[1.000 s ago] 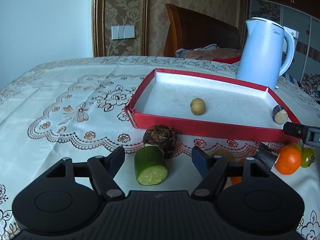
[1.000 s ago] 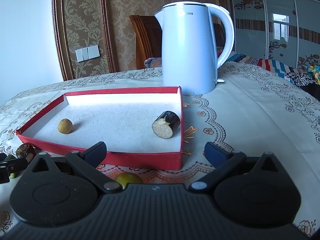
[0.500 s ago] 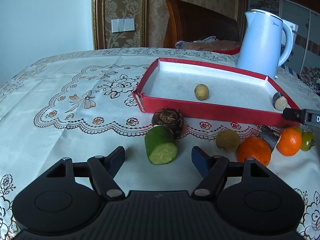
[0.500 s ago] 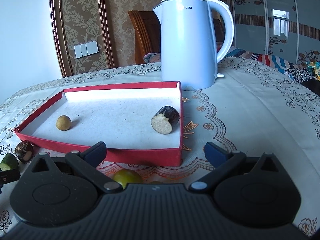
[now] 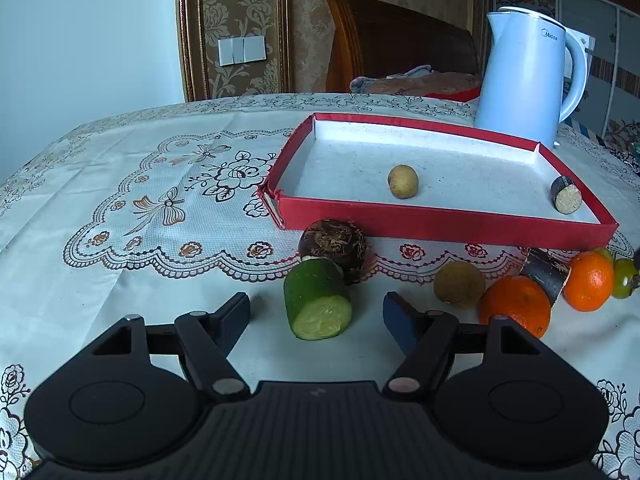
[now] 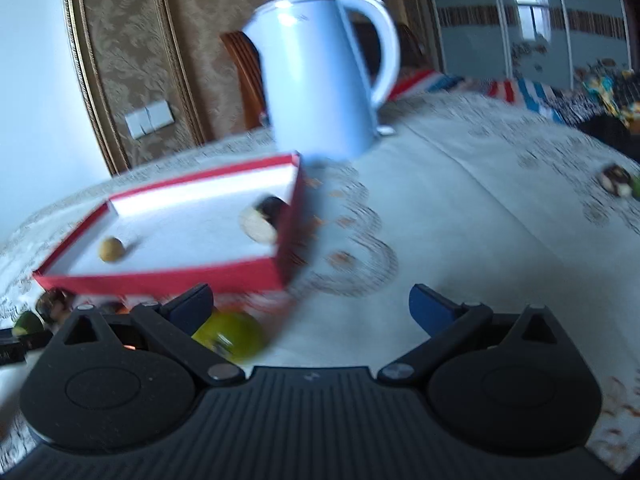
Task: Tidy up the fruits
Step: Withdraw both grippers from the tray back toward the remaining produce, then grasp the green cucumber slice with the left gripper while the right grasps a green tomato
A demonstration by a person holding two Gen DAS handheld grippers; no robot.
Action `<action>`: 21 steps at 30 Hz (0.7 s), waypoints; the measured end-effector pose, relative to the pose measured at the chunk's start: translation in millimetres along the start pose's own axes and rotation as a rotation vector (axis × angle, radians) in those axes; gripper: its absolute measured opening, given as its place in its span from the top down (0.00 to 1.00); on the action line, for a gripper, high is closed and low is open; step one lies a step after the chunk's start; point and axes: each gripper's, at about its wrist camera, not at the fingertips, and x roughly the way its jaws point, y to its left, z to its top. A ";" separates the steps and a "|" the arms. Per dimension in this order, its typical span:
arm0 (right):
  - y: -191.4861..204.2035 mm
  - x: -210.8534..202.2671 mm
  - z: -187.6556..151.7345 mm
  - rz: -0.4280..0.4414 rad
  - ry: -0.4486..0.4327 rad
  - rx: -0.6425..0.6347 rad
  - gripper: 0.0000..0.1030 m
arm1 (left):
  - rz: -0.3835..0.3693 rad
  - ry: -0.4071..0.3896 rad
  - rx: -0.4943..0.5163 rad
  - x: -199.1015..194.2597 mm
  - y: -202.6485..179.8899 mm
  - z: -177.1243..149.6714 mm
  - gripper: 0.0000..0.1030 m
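Note:
A red tray [image 5: 444, 226] with a white floor holds a small yellow-brown fruit [image 5: 403, 181] and a dark cut piece [image 5: 565, 195]. In front of it lie a cucumber piece [image 5: 317, 300], a brown taro [image 5: 333, 246], a kiwi [image 5: 459, 284], two oranges [image 5: 515, 310], a dark cut piece [image 5: 546, 274] and a green fruit [image 5: 624, 278]. My left gripper [image 5: 316, 316] is open and empty, its jaws either side of the cucumber. My right gripper [image 6: 310, 306] is open and empty; a green fruit [image 6: 230, 340] lies by its left finger [image 6: 188, 306]. The right wrist view is blurred.
A pale blue kettle [image 5: 528, 80] stands behind the tray, also in the right wrist view [image 6: 320, 80]. A lace tablecloth [image 5: 140, 208] covers the table. A wooden chair [image 5: 396, 48] stands behind it. Small items [image 6: 616, 180] lie at the far right.
The left gripper has pulled back and risen, bringing the kiwi and oranges into view. The right gripper has swung and tilted, blurring its view; the green fruit now shows more fully.

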 end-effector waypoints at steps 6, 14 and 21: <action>-1.9 -13.8 -12.2 0.017 -0.010 -0.091 0.00 | 0.000 0.000 0.000 0.3 0.1 0.1 0.29; 42.7 -10.5 -15.5 0.029 -0.004 -0.279 0.00 | 0.001 0.003 0.006 0.2 -2.3 -0.8 0.27; 57.8 -3.4 -17.2 0.023 0.036 -0.336 0.10 | 0.001 0.003 0.006 0.2 -2.3 -0.8 0.27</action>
